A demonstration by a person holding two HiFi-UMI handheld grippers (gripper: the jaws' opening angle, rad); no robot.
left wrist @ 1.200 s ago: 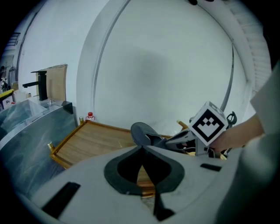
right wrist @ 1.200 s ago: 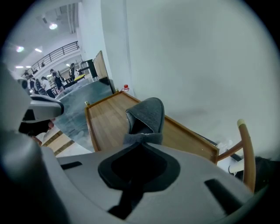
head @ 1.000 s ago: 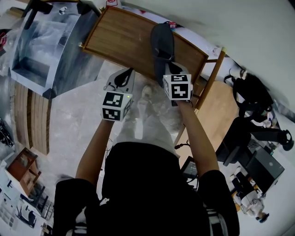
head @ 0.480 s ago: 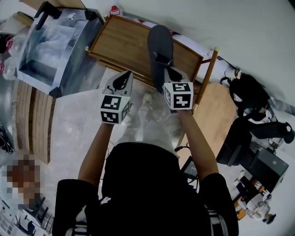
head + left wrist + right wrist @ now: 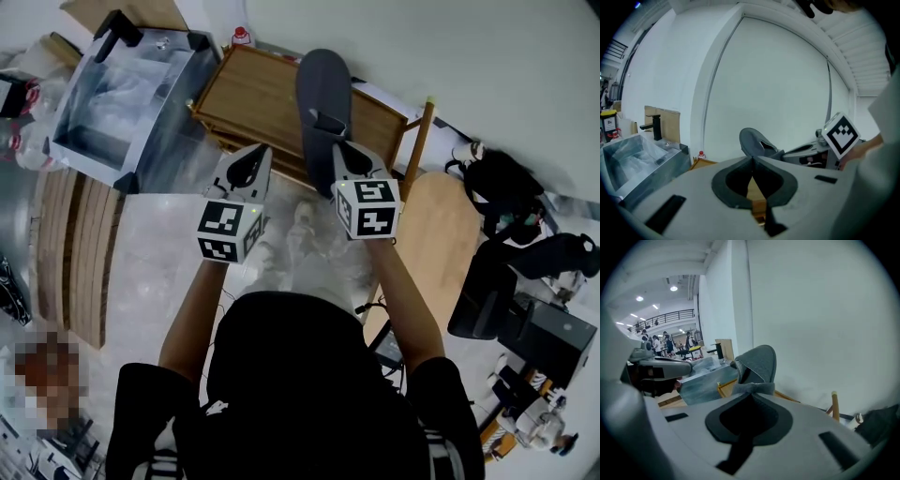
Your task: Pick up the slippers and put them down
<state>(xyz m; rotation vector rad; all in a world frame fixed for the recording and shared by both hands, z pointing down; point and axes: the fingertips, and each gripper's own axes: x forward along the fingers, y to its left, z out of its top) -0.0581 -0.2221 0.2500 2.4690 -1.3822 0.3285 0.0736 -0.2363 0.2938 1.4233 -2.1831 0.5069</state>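
A grey slipper (image 5: 323, 89) hangs in the air over the wooden table (image 5: 253, 89), toe pointing away from me. My right gripper (image 5: 327, 127) is shut on its strap. In the right gripper view the slipper (image 5: 758, 363) stands up just past the closed jaw tips (image 5: 751, 392). My left gripper (image 5: 257, 152) is to the left of it, over the table's near edge, shut with nothing between its jaws. The left gripper view shows its tips (image 5: 752, 159) meeting and the slipper (image 5: 757, 142) off to the right. I see no second slipper.
A plastic-wrapped metal sink unit (image 5: 122, 94) with a black tap stands left of the table. Wooden planks (image 5: 70, 244) lie on the floor at the left. A wooden board and post (image 5: 436, 220) are at the right, with black bags (image 5: 511, 187) beyond. A red-capped bottle (image 5: 242, 36) stands behind the table.
Both grippers have risen, and the slipper in the right one has come up with them, further from the table. The left gripper stays shut and empty.
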